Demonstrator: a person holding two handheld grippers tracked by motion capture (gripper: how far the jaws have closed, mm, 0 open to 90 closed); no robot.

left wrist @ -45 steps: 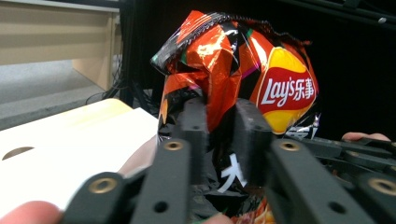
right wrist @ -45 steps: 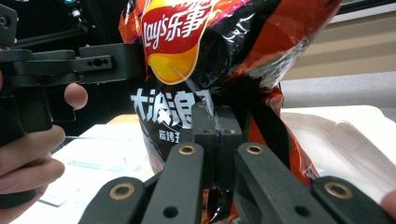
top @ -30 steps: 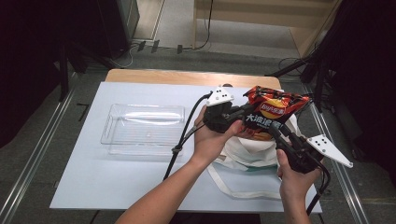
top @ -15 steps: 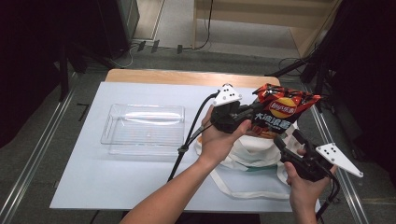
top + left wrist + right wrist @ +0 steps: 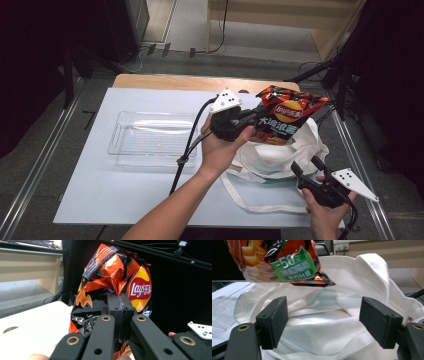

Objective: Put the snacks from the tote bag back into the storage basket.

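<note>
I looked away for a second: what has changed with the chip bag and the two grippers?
The right gripper let go of the chip bag, its jaws just opening, and dropped toward the table's near edge. The left gripper stays clamped on the bag above the white tote bag. The clear tray is unmoved.

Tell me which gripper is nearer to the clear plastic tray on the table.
Left. The left gripper holds the chip bag just right of the clear tray; the right gripper sits open at the white tote bag, much farther off.

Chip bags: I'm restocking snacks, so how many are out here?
1. The chip bag hangs above the white tote bag, pinched by the left gripper. More may be hidden inside the tote.
</note>
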